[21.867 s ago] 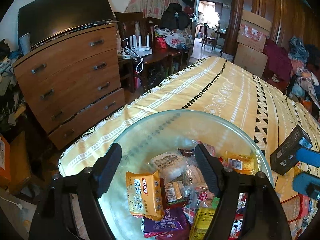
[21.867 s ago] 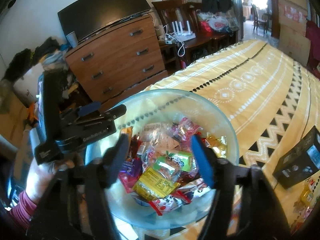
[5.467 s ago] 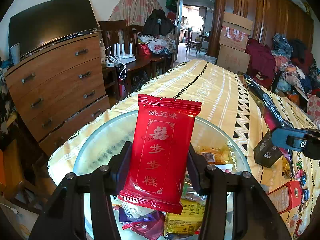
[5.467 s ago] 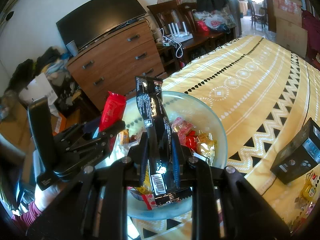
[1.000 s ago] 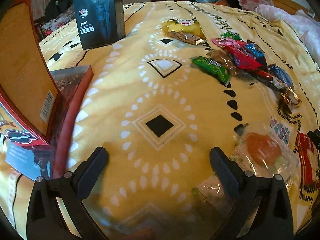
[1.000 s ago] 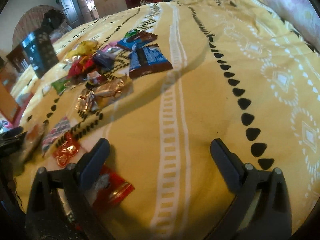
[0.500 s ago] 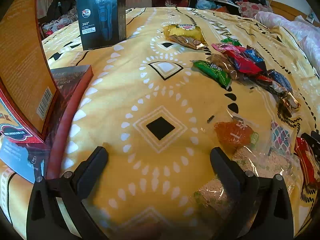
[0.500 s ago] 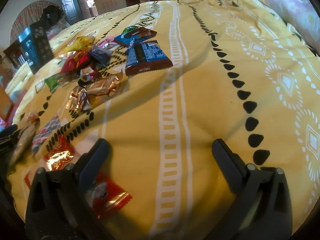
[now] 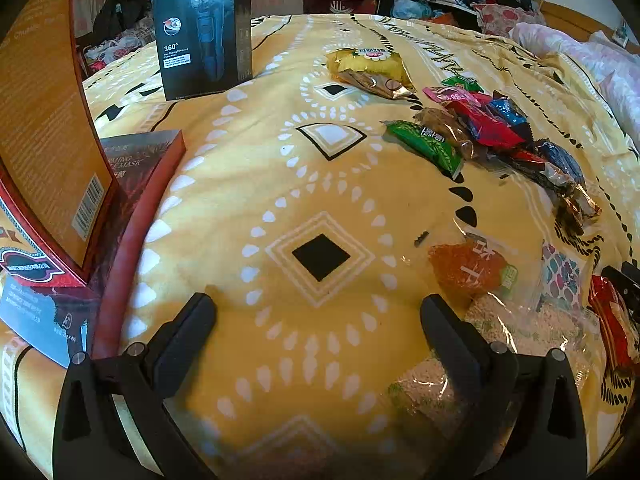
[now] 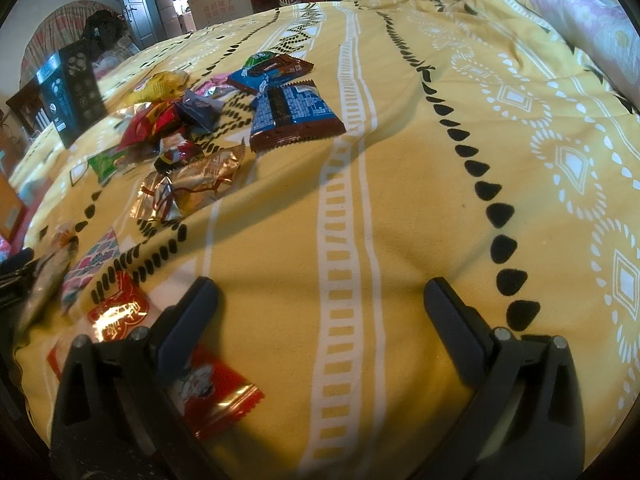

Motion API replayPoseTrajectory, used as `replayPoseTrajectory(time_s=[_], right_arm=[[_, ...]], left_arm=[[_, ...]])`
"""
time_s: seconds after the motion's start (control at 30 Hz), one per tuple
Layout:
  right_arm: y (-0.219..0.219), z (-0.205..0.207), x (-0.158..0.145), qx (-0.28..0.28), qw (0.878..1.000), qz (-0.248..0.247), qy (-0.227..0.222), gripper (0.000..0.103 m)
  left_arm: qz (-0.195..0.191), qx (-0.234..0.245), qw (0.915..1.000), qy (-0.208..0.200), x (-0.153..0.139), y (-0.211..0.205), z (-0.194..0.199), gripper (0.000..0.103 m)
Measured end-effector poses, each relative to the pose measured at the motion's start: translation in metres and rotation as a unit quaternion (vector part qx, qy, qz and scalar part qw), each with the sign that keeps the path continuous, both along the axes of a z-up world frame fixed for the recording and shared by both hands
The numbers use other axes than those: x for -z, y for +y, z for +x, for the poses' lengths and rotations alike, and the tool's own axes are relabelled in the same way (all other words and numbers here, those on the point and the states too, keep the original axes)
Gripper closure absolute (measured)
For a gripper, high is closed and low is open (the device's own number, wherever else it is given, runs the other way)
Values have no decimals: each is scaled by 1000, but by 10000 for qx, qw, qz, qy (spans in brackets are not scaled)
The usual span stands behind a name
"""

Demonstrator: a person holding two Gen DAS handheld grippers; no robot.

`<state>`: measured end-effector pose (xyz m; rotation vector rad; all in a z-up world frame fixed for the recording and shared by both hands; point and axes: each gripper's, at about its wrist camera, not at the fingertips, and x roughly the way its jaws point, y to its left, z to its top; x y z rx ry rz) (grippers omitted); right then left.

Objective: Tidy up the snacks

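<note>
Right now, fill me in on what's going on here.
A person holds a claw in each hand above a yellow patterned bedspread, sorting snacks. The left claw and right claw both hang open and empty. Wrapped snacks lie in a loose row on the bedspread, with a black shaver box standing nearby.

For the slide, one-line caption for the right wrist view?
Open right gripper over the yellow bedspread, snack packets scattered ahead-left, nothing between its fingers.
</note>
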<state>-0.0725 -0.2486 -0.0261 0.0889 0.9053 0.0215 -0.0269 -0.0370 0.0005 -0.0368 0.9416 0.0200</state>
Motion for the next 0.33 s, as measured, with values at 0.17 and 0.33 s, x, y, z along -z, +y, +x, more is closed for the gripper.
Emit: replayPoseTrajectory(time_s=[0.17,0.33], right_arm=[[0,0,0,1,10000,-4,0,0],[0,0,0,1,10000,-7,0,0]], left_arm=[[-4,4,10000,0,0,0,1,0],[-9,6,10000,-23,1,-1,0,0]])
